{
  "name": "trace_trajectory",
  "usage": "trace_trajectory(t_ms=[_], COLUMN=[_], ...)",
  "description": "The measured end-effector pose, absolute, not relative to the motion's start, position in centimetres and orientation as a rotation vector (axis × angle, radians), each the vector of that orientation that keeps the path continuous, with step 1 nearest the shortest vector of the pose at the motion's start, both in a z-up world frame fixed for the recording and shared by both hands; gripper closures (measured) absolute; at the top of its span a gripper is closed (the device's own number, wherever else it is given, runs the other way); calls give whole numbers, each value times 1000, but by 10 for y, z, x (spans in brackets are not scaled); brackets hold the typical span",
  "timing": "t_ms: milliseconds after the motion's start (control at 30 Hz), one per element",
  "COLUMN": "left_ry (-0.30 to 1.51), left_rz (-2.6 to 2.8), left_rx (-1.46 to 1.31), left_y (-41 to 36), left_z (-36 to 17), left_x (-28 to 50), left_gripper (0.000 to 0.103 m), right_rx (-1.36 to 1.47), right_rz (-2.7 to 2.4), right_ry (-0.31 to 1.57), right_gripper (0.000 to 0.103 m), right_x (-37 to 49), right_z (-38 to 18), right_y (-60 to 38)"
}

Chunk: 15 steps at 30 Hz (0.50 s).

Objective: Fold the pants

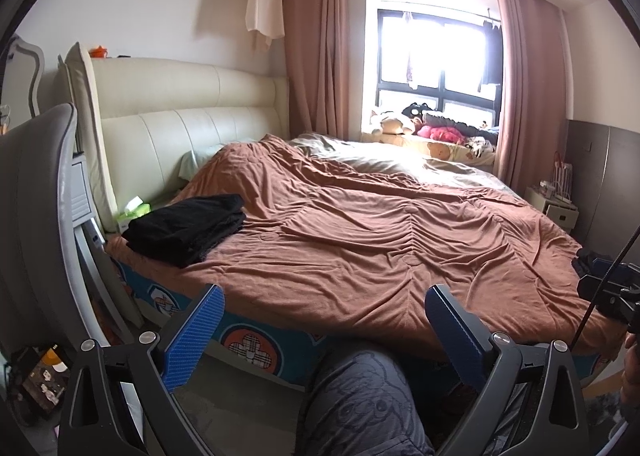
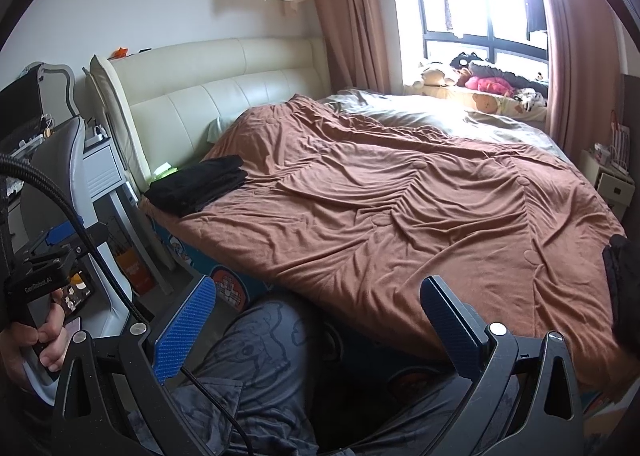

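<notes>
**Folded black pants lying at the bed's near corner, both grippers held back**

The bed (image 1: pixel 360 224) is being covered by a rumpled brown quilt (image 1: pixel 380 240), with pale bedding showing toward the window (image 1: pixel 436 52). A cream headboard (image 1: pixel 180 104) is being seen at the bed's left end, and a green tissue box (image 1: pixel 134 210) is being partly hidden just behind the pants. A grey chair (image 1: pixel 36 216) is standing beside that corner. Plush toys (image 1: pixel 394 122) are lying on the window ledge.

The pants (image 1: pixel 188 228) are lying as a neat black stack on the quilt, near the headboard.

The left gripper (image 1: pixel 320 330) is being held off the bed's edge with its fingers (image 1: pixel 192 336) spread wide and nothing between them. The right gripper (image 2: pixel 316 326) is likewise being held wide and unloaded. The person's patterned knee (image 2: pixel 272 340) is being seen between them, against the bed's side.
</notes>
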<state>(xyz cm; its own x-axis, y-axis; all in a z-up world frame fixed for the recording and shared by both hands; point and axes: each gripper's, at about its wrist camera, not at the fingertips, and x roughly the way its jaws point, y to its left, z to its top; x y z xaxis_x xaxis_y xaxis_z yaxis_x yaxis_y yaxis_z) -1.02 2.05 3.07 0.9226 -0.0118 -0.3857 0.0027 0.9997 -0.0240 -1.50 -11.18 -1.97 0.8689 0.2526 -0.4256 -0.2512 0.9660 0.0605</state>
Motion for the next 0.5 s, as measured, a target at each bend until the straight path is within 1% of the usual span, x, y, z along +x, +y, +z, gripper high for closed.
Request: trace_trajectory(t_ms=[500], left_ry=[391], left_rz=[-7], left_rx=[-11], left_y=[16], left_z=[32], left_x=[-11], left_gripper=[1], right_rx=[1], right_rz=[268], right_ry=[440], right_gripper=[0], right_x=[-18], right_z=[-21], right_y=[-111])
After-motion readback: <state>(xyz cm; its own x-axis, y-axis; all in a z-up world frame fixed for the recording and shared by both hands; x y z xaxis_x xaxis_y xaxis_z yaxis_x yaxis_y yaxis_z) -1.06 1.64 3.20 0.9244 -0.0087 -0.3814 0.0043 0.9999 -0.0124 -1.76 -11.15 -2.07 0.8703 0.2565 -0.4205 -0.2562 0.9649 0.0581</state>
